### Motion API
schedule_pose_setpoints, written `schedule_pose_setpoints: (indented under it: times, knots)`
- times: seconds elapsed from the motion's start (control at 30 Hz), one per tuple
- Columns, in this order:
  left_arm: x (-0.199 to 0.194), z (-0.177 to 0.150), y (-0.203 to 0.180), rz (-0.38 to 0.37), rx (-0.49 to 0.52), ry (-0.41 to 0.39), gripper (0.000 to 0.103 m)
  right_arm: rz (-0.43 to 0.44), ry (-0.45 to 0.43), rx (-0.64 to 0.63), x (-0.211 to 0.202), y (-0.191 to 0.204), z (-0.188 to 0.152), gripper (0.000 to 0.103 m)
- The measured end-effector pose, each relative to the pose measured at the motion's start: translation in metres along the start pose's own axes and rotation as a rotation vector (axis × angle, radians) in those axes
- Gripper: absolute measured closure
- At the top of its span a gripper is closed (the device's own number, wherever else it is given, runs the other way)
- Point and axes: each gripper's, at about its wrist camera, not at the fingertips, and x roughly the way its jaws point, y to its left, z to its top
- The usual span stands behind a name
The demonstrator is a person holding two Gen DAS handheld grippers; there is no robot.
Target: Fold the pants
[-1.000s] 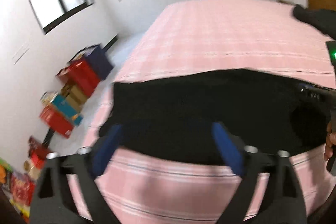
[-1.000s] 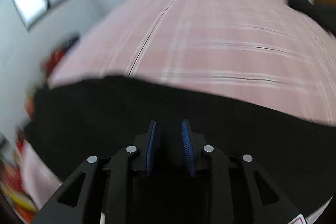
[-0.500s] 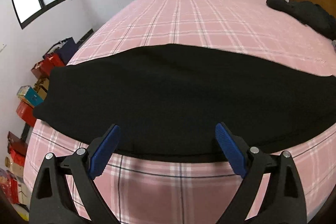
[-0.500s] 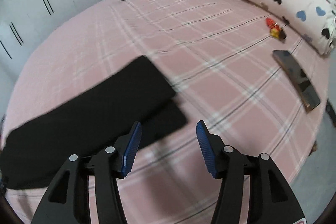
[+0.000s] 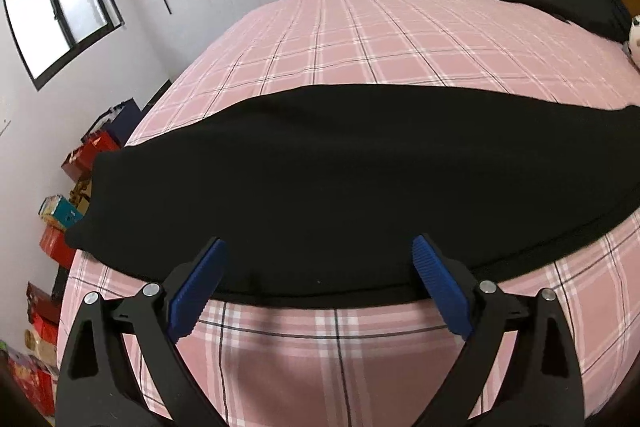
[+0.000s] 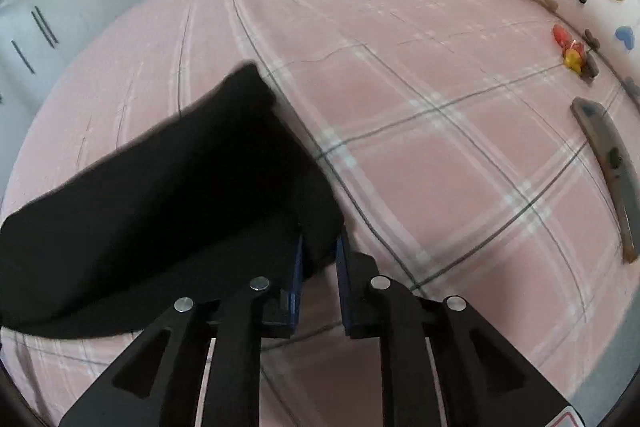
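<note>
The right gripper (image 6: 319, 259), spread open half a second ago, now pinches the near corner of the black pants (image 6: 168, 195) lying lengthwise on the pink plaid bed (image 6: 440, 155), readying the next fold, while the left gripper (image 5: 316, 285) hovers wide.

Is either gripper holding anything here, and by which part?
The right gripper pinches the black pants at their near end corner. The left gripper is open, holding nothing.

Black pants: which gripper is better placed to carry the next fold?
Right. The right gripper is shut on the black pants at their end corner; the left gripper hangs open, gripping nothing.
</note>
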Motion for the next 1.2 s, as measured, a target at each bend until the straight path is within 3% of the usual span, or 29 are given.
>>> schedule_pose_setpoints:
  times: [0.03,0.07,0.17,0.3,0.4,0.43,0.47,0.5,0.63,0.73,0.8,0.83,0.87,0.97,1.03,1.13,1.2]
  knots:
    - [-0.001,-0.001,-0.002,-0.004,0.008,-0.002,0.011,-0.022,-0.009,0.020,-0.007,-0.002,0.001,0.066]
    - [-0.001,-0.001,-0.003,-0.008,0.013,-0.003,0.010,-0.039,-0.044,0.067,-0.019,-0.006,0.002,0.063]
    - [0.000,-0.001,-0.006,-0.020,0.015,0.003,0.009,0.074,-0.098,0.153,-0.044,-0.011,0.007,0.054]
    - [0.004,-0.002,-0.008,-0.036,0.019,0.023,0.009,0.181,-0.031,0.162,-0.032,0.002,0.015,0.054]
    - [0.005,-0.004,-0.008,-0.050,0.018,0.030,0.008,0.169,0.075,0.143,0.002,0.023,0.014,0.054]
    - [0.005,-0.004,-0.008,-0.061,0.016,0.035,0.008,0.155,0.073,0.135,0.005,0.030,0.014,0.057]
    - [0.007,-0.004,-0.008,-0.077,0.014,0.044,0.008,0.151,0.047,0.122,0.002,0.034,0.015,0.087]
    - [0.008,-0.004,-0.008,-0.089,0.010,0.053,0.008,0.165,0.033,0.119,-0.004,0.039,0.018,0.097]
    - [0.009,-0.004,-0.005,-0.101,-0.002,0.060,0.008,0.150,-0.077,0.083,-0.051,0.043,0.016,0.099]
    - [0.012,-0.003,-0.002,-0.125,-0.021,0.075,0.008,0.115,-0.002,0.089,-0.028,0.025,-0.002,0.099]
    - [0.015,-0.003,0.000,-0.146,-0.033,0.093,0.008,0.099,0.059,0.083,-0.007,0.018,-0.011,0.096]
    - [0.015,-0.004,0.001,-0.152,-0.041,0.100,0.008,0.097,0.038,0.092,-0.011,0.017,-0.010,0.096]
    - [0.016,-0.005,0.003,-0.155,-0.044,0.104,0.008,0.083,0.017,0.101,-0.020,0.018,-0.009,0.083]
    - [0.015,-0.006,0.010,-0.144,-0.069,0.116,0.008,0.014,-0.066,0.048,-0.055,0.037,-0.011,0.073]
    - [0.013,-0.007,0.027,-0.162,-0.128,0.136,0.008,-0.008,-0.091,-0.001,-0.070,0.056,-0.019,0.071]
    - [0.007,-0.011,0.076,-0.201,-0.284,0.159,0.008,0.110,-0.078,-0.058,-0.084,0.097,-0.039,0.066]
    - [0.003,-0.014,0.108,-0.172,-0.354,0.159,0.008,0.165,-0.056,-0.173,-0.089,0.146,-0.057,0.066]
